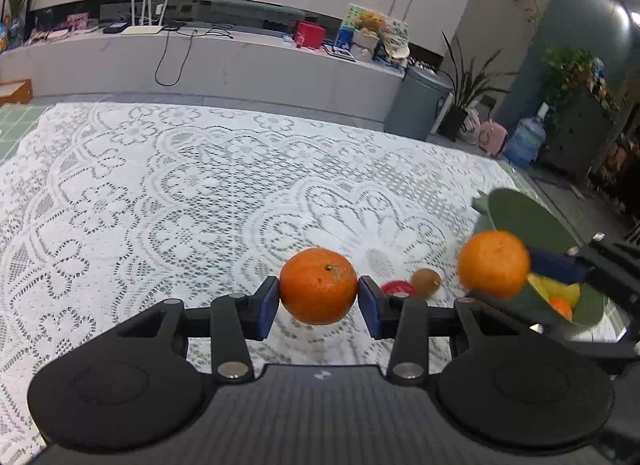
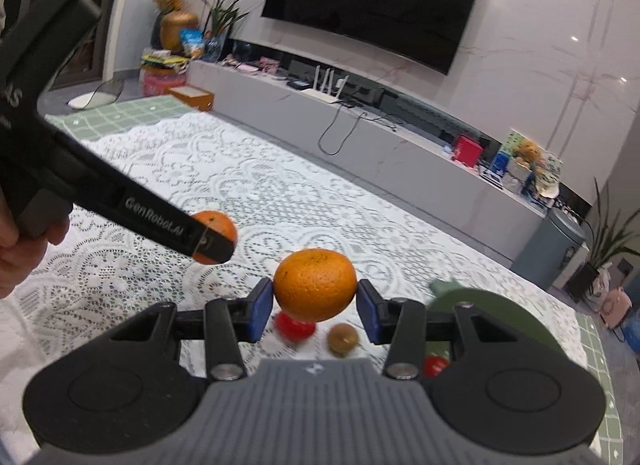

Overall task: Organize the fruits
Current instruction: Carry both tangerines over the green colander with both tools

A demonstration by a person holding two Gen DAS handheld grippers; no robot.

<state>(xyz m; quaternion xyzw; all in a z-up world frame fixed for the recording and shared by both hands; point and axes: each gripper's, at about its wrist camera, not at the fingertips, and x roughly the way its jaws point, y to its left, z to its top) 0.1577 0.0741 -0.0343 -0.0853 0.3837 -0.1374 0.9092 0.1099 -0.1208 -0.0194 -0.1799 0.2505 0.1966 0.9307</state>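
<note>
The left gripper [image 1: 318, 305] has its blue pads pressed on either side of an orange [image 1: 318, 291], jaws part-way open to the width of the fruit, which hangs clear above the lace tablecloth [image 1: 180, 185]. The right gripper [image 2: 314, 311] does the same with a second orange [image 2: 315, 284], also lifted off the cloth.

Just beyond the left gripper's right pad, its own view shows a red fruit [image 1: 397, 288] and a small brown kiwi [image 1: 426, 282] on the cloth. Farther right sits a green bowl [image 1: 520, 213], tilted toward the camera, with yellow and orange fruit inside; only this view shows those contents. The second orange [image 1: 494, 264] hangs in front of the bowl's rim, the right gripper's finger reaching in from the right edge.

The right view shows the red fruit [image 2: 294, 327] and kiwi [image 2: 343, 339] below its held orange, and the bowl's rim [image 2: 500, 305] behind its right finger with something red, blurred, perhaps a tomato, beside it. To the left, only this view shows a hand [image 2: 16, 241] gripping the left tool, whose finger half covers the first orange [image 2: 216, 227].
</note>
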